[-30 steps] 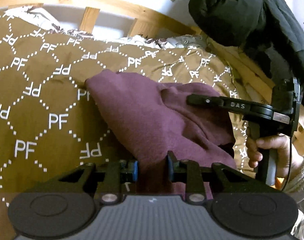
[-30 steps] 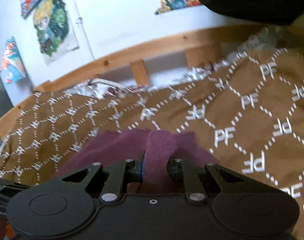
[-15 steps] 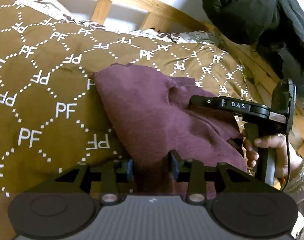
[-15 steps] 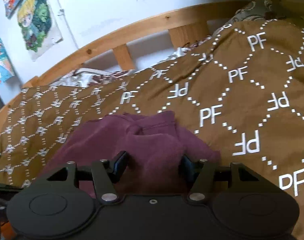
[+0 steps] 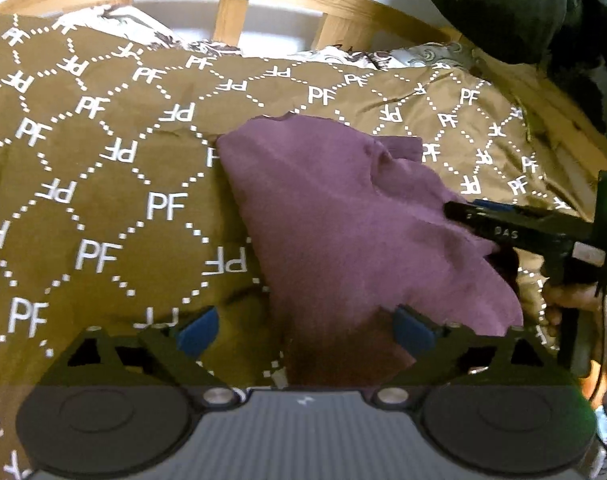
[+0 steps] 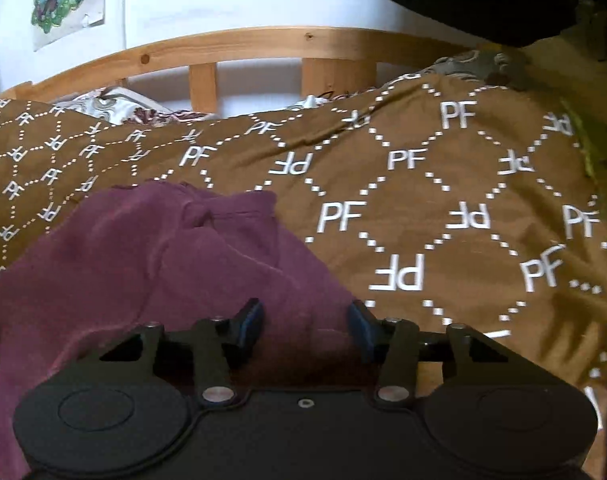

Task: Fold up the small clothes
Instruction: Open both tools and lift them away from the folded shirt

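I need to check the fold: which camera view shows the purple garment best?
The left wrist view: the purple garment lies there almost whole on the brown blanket. In the right wrist view the purple garment is cut off by the picture's left edge and by the right gripper.

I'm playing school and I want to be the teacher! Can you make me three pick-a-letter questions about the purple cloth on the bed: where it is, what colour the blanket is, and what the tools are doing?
1. Where does the purple cloth lie?
A. On the patterned blanket
B. On the floor
C. On the wooden rail

2. What colour is the blanket?
A. Blue
B. Brown with white letters
C. Plain white

3. How does the left tool stand?
A. Clamped on the cloth
B. Out of sight
C. Apart, pinching nothing

Answers:
1. A, blanket shows on all sides of it.
2. B, white PF marks on brown.
3. C, its blue pads are opening wide.
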A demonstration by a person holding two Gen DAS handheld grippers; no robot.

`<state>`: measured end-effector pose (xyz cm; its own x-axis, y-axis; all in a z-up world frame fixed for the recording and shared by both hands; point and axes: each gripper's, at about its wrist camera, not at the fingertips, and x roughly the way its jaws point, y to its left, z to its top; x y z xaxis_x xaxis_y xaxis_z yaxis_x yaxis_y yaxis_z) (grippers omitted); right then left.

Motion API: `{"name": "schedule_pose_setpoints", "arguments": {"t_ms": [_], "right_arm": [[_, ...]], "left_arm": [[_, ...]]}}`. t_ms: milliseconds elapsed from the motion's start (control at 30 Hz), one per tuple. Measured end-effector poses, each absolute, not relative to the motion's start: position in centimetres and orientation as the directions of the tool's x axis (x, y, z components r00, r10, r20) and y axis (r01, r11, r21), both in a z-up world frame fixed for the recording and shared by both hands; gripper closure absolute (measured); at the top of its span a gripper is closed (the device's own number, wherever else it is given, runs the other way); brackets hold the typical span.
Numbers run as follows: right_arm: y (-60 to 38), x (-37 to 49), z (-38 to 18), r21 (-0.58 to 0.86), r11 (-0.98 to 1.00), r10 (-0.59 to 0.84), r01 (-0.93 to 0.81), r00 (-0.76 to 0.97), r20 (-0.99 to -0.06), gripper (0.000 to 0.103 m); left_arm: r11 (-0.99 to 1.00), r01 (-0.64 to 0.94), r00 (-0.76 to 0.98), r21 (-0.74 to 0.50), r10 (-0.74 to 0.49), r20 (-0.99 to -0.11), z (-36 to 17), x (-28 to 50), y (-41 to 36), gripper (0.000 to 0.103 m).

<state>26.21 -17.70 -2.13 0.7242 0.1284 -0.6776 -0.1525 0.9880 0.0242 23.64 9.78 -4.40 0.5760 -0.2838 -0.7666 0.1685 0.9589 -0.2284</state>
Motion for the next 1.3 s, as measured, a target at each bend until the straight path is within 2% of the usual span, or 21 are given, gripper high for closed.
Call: {"name": "schedule_pose_setpoints", "arguments": {"t_ms": [167, 333, 467, 700, 767, 800, 967, 1300], "right_arm": [[-18.1, 25.6, -1.5, 0.026, 0.995, 0.090, -0.100, 0.717, -0.691, 0.050], [-18.4, 23.2, 0.5, 0.055, 0.995, 0.103, -0.088, 0.749, -0.655, 0.046], [-18.6, 20.6, 3.1, 0.090, 0.991, 0.137, -0.104, 0.787, -0.602, 0.032], [-18.7, 15.3, 8.6, 0.111, 0.986, 0.163, -0.124, 0.848, -0.504, 0.015], [-18.8, 13.5, 10.2, 0.119, 0.984, 0.170, -0.129, 0.865, -0.472, 0.003], [-18.9, 12.5, 11.0, 0.122, 0.983, 0.175, -0.134, 0.873, -0.454, 0.002], [-19.0, 8.3, 13.4, 0.110, 0.983, 0.181, -0.149, 0.897, -0.404, 0.001], [-18.2, 1.9, 15.2, 0.057, 0.987, 0.158, -0.147, 0.930, -0.333, 0.001]], "left_arm": [[0.975, 0.137, 0.587, -0.177, -0.224, -0.778, -3.3, 22.5, 9.0, 0.002], [0.984, 0.124, 0.614, -0.124, -0.174, -0.770, -1.3, 20.3, 8.1, 0.001], [0.987, 0.123, 0.656, -0.105, -0.160, -0.737, 0.9, 18.1, 7.4, 0.001], [0.989, 0.126, 0.742, -0.081, -0.148, -0.654, 5.2, 13.9, 6.2, 0.001], [0.990, 0.125, 0.762, -0.061, -0.135, -0.633, 6.2, 12.7, 5.9, 0.001], [0.991, 0.122, 0.772, -0.048, -0.125, -0.623, 6.6, 12.2, 5.6, 0.001], [0.995, 0.105, 0.810, 0.004, -0.083, -0.580, 7.9, 9.6, 4.8, 0.000], [0.997, 0.077, 0.823, -0.013, -0.071, -0.563, 7.0, 5.8, 5.3, 0.000]]}}
